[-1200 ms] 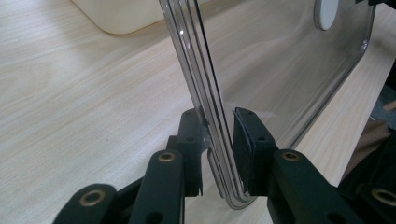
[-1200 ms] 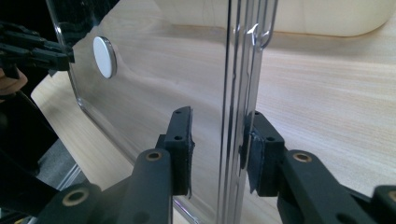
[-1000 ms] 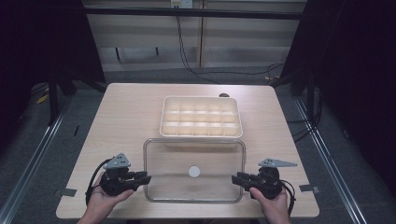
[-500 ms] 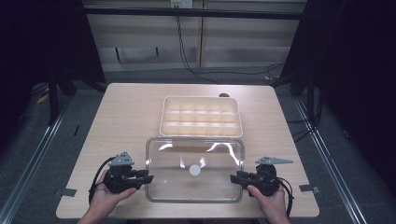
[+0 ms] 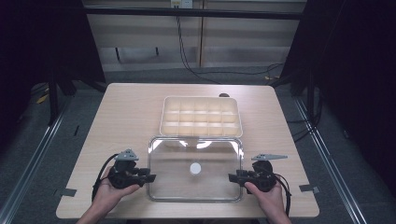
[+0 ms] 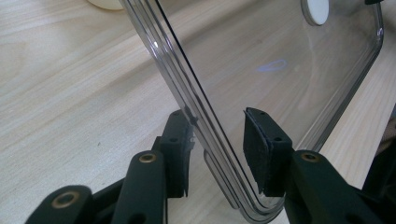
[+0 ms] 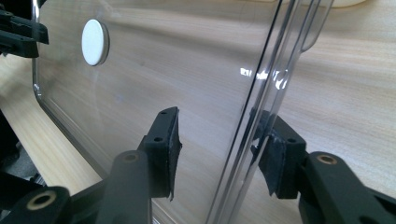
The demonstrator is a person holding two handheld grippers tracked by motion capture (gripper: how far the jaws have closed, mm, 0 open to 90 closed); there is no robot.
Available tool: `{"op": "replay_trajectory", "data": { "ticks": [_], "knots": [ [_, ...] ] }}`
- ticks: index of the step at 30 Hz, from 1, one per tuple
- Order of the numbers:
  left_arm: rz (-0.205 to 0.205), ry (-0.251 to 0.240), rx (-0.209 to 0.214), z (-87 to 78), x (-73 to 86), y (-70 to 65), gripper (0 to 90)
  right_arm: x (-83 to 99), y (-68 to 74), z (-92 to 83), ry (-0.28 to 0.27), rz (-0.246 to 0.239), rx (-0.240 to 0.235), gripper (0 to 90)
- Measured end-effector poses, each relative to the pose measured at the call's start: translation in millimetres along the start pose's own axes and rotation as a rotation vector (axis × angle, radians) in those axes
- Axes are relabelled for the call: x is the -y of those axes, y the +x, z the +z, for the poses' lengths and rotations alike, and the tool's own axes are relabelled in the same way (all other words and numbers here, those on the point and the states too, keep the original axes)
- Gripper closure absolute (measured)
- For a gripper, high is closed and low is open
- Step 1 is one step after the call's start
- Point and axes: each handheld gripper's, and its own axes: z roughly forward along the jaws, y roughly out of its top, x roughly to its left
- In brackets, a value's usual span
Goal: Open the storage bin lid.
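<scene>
Your left tongs (image 6: pixel 217 149) stand parted around the left rim of the clear lid (image 5: pixel 196 161), pads off it; your right tongs (image 7: pixel 217 151) gape the same at its right rim. The lid lies on the surface (image 5: pixel 126 112), just before the tray (image 5: pixel 201 115)

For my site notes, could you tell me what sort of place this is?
Probably a lab recording station: a bare wooden table ringed by dark curtains, cables on the grey floor behind it.
</scene>
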Motion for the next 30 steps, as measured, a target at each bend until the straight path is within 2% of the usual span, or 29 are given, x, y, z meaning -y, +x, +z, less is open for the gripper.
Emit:
{"op": "replay_trajectory", "data": {
  "ticks": [10,17,19,22,30],
  "knots": [
    [-0.015,0.050,0.021,4.2,-4.3,3.9,61.3,-2.7,-3.4,3.5,0.031,0.012,0.005,50.1],
    [-0.009,0.062,0.020,10.1,-4.9,4.0,58.6,-3.4,-5.4,5.3,0.038,0.018,0.006,49.1],
    [-0.016,0.049,0.016,11.7,-2.7,3.4,57.8,-2.7,-5.7,6.3,0.047,0.021,0.014,47.4],
    [-0.004,0.057,0.006,11.5,-2.4,1.9,57.7,-0.6,-6.7,8.0,0.054,0.020,0.010,46.0],
    [-0.007,0.066,0.011,10.6,1.2,-0.2,57.7,3.3,-4.6,6.7,0.065,0.018,0.012,45.5]
  ]
}}
